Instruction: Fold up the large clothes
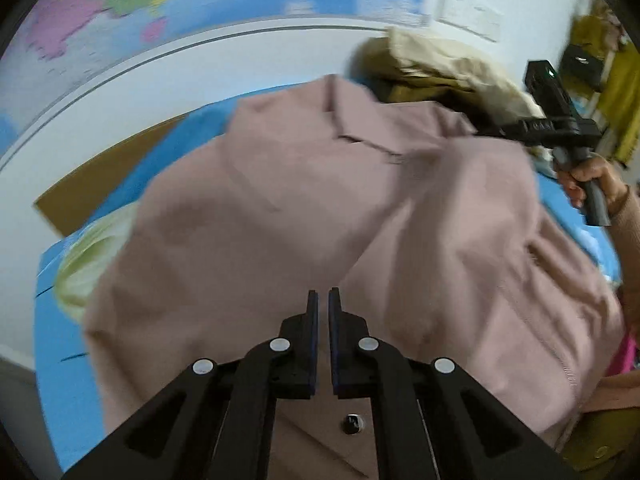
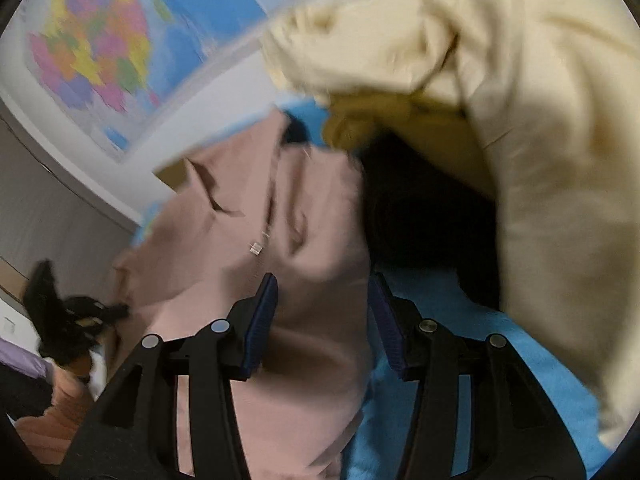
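Observation:
A large dusty-pink collared garment point(image 1: 320, 200) lies spread on a blue bed surface point(image 1: 60, 360), collar toward the far wall. My left gripper point(image 1: 323, 300) hovers low over its near part with the jaws shut; no pinched fold shows between the pads. In the right wrist view it point(image 2: 72, 316) is a dark blur at the garment's left edge. My right gripper point(image 2: 324, 292) stands open, with pink cloth point(image 2: 312, 220) lying between and under its fingers, the pads not pressing. From the left wrist view the right gripper point(image 1: 504, 128) sits at the garment's far right shoulder, held by a hand point(image 1: 588, 184).
A heap of clothes lies at the far right: a cream garment point(image 2: 520, 120) over an olive one point(image 2: 400, 120) and something dark point(image 2: 420, 208). A pale yellow-green cloth point(image 1: 88, 256) and a brown board point(image 1: 112, 176) lie at the left. A coloured map point(image 1: 120, 0) hangs on the wall.

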`<state>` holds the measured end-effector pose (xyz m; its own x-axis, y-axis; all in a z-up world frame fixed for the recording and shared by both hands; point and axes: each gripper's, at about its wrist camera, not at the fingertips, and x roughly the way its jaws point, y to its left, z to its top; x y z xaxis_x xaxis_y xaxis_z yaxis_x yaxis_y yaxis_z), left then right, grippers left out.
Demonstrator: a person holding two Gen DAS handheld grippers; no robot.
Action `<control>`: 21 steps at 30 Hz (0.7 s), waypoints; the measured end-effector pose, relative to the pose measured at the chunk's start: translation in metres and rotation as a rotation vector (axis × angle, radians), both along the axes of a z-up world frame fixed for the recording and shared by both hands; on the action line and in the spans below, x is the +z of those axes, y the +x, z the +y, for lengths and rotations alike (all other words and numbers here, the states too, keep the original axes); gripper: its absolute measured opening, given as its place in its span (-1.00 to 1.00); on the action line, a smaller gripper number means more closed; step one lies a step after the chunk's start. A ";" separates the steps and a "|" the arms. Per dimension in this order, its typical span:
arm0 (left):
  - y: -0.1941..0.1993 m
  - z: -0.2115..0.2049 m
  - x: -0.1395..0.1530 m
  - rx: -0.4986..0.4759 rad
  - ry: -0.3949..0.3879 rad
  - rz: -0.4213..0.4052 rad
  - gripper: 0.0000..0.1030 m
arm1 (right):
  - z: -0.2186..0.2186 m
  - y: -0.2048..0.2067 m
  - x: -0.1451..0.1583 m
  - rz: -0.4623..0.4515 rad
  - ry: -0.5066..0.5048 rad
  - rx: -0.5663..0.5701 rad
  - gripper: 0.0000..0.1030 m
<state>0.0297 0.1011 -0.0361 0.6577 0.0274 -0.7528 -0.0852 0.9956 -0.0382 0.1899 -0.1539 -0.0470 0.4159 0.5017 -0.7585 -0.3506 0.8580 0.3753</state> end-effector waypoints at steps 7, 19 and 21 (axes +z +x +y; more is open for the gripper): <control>0.003 0.011 -0.019 -0.037 -0.050 0.021 0.33 | -0.016 -0.005 0.027 -0.113 0.050 -0.032 -0.96; 0.042 -0.009 -0.027 -0.107 0.077 0.058 -0.79 | -0.084 -0.004 0.028 -0.151 0.177 -0.255 -0.96; 0.044 0.003 -0.012 -0.065 0.095 0.027 -0.81 | -0.087 -0.007 0.031 -0.160 0.176 -0.260 -0.96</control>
<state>0.0737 0.1042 -0.0477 0.6399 0.0578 -0.7663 -0.0200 0.9981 0.0585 0.1830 -0.2405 -0.0158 0.6539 0.4806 -0.5844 -0.1952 0.8534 0.4834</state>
